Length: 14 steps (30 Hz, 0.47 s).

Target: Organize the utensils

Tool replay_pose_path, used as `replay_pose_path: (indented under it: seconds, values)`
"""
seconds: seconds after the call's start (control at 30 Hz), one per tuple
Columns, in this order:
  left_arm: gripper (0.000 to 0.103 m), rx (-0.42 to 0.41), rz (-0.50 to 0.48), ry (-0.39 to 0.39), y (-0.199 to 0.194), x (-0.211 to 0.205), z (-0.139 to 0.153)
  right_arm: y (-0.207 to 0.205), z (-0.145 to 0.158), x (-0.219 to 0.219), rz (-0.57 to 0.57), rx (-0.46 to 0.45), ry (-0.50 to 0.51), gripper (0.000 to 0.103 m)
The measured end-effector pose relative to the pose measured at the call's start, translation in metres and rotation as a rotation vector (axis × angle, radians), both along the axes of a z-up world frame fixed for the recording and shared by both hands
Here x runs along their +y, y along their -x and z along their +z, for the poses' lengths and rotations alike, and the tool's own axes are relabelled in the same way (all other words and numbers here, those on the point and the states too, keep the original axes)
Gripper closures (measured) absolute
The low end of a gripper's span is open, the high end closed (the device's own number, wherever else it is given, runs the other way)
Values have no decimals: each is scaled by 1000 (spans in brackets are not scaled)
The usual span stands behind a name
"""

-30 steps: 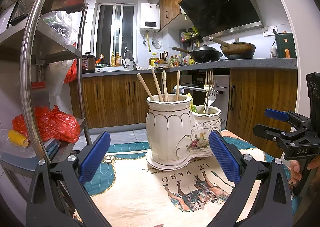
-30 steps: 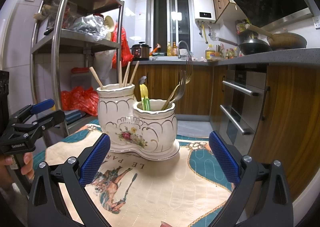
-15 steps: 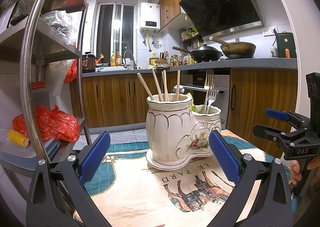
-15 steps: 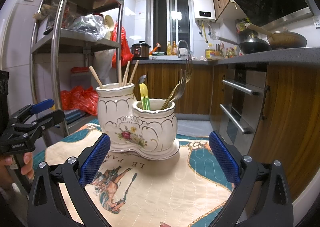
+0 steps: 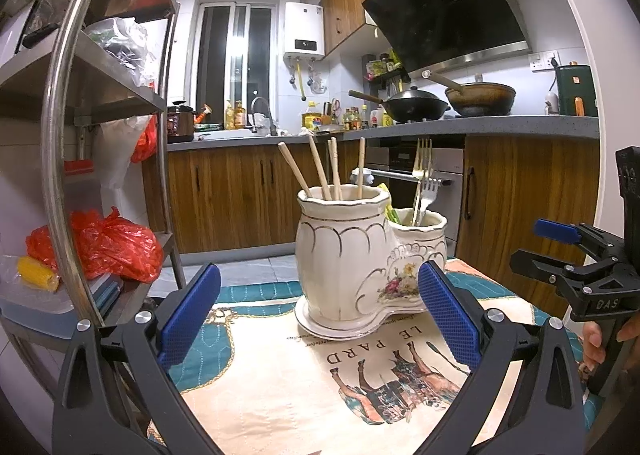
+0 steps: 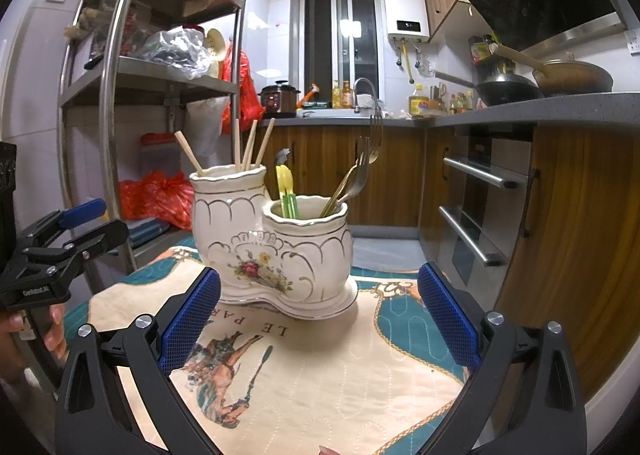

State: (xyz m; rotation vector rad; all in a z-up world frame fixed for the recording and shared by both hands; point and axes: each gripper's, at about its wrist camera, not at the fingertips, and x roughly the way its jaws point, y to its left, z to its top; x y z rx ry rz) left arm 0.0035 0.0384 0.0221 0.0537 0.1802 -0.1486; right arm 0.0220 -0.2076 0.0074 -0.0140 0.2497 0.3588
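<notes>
A desk (image 6: 404,387) covered by a printed cloth (image 6: 320,367) carries a white double holder (image 6: 276,247) near its far edge. The left hand-held gripper (image 5: 318,319) and the right hand-held gripper (image 6: 318,315) both hover over the near edge, jaws spread wide and empty. The taller cup holds chopsticks (image 5: 320,171); the shorter cup holds forks (image 6: 356,175) and a yellow-green utensil (image 6: 286,191).

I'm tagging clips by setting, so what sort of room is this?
A home kitchen, most likely: woks sit on a counter under a range hood, a sink tap stands by the window, and an oven is built into wood cabinets.
</notes>
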Motion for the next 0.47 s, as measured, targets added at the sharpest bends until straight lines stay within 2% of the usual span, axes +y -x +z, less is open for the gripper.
replay_pose_path:
  seconds: [0.17,0.47]
  values:
    - [6,-7,-29,-3,1,-3,1,1,-1,-1,-2,1,-1,5]
    - [5,18,-19,2,-2,-3,2,1,0,-1,-1,2,0,5]
